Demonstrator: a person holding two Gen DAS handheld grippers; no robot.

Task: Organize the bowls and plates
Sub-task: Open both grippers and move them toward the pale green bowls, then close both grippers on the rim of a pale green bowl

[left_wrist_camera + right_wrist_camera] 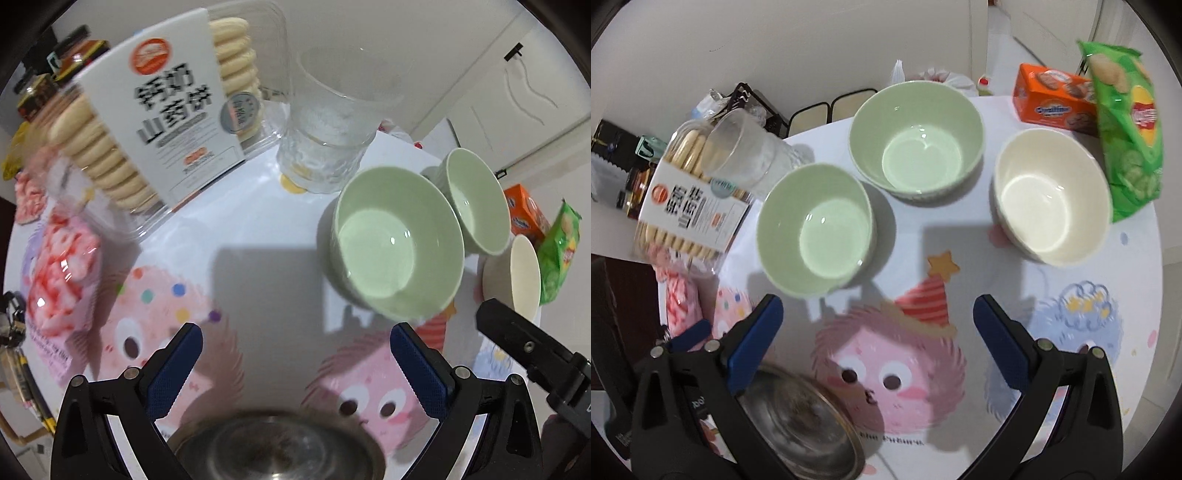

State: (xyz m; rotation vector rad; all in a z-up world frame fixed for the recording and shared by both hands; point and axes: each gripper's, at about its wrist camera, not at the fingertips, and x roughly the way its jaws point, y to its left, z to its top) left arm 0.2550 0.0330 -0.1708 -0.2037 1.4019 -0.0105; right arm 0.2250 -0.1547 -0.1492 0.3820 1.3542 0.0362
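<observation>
Two green bowls stand on the cartoon tablecloth: a near one (814, 230) (397, 243) and a far one (916, 142) (476, 201). A cream bowl (1051, 195) (517, 277) stands to their right. A steel plate (798, 421) (275, 450) lies at the near edge, under the left gripper. My left gripper (295, 356) is open and empty above the plate; it also shows in the right wrist view (690, 336). My right gripper (877, 332) is open and empty, short of the bowls; its body shows in the left wrist view (532, 354).
A clear glass jug (328, 125) (746, 147) and a biscuit box (147, 122) (690, 199) stand at the left. Pink candy bags (62, 273) lie nearby. An orange box (1056, 98) and a green chips bag (1128, 129) stand at the right. Table edge at right (1158, 295).
</observation>
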